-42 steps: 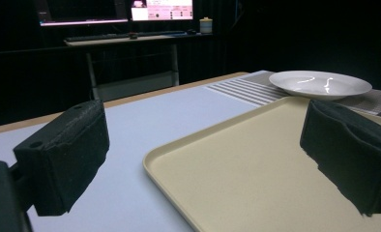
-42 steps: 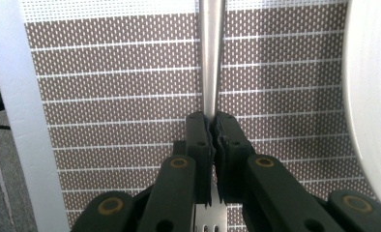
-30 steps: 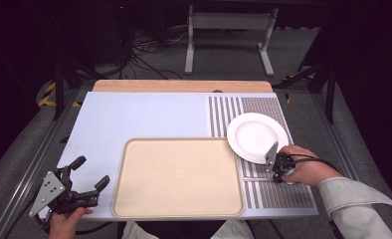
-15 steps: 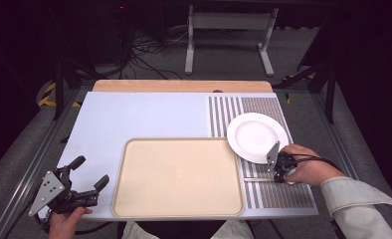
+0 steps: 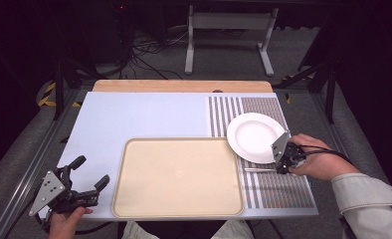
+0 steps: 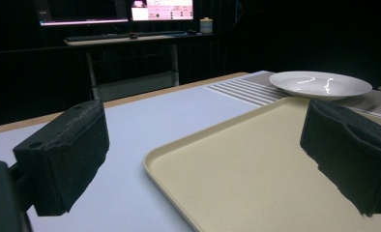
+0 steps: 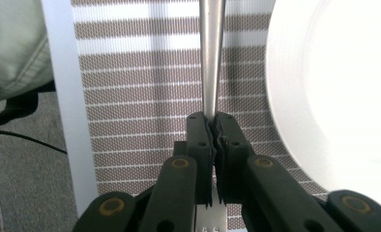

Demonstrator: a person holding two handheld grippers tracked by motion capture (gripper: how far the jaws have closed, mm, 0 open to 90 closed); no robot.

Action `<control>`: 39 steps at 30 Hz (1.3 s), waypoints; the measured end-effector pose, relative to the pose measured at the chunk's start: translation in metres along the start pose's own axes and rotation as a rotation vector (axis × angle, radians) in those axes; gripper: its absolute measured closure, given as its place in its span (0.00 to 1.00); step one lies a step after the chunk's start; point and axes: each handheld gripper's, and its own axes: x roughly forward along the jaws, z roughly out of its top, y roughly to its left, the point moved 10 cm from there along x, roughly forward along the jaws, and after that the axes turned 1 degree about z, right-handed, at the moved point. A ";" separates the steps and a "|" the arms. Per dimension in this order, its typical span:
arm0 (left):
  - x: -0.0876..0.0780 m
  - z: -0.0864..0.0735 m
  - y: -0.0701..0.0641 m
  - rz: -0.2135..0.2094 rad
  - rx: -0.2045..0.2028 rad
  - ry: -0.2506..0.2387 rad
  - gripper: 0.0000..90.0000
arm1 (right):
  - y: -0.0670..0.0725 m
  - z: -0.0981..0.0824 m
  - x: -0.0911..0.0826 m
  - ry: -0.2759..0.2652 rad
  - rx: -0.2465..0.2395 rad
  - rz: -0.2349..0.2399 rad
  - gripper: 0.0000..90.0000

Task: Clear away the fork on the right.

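— What have you got in your right gripper?

— A metal utensil. My jaws are clamped on its handle, and the slim silver shaft runs straight out ahead of them over the striped mat. From the high view, it lies level above the mat, just in front of the white plate and beside the beige tray.

— And the left gripper?

— Its jaws stand wide apart with nothing between them, at the bench's near left corner. Looking along it, I see the tray's rim and the plate beyond.

— Any writing or labels?

— A lit screen glows far behind the bench, but its text is too small to read.
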 end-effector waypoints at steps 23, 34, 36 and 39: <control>-0.002 0.000 0.002 0.001 -0.001 0.000 0.05 | -0.025 0.100 -0.031 -0.113 -0.130 -0.050 0.96; -0.001 0.000 0.002 -0.001 -0.001 0.000 0.05 | -0.038 0.131 -0.015 -0.134 -0.136 -0.033 0.96; -0.001 0.000 0.002 -0.001 -0.001 0.000 0.05 | -0.039 0.138 -0.010 -0.137 -0.147 -0.031 0.96; -0.001 -0.001 0.002 -0.001 -0.004 -0.001 0.05 | -0.040 0.152 -0.002 -0.146 -0.162 -0.022 0.96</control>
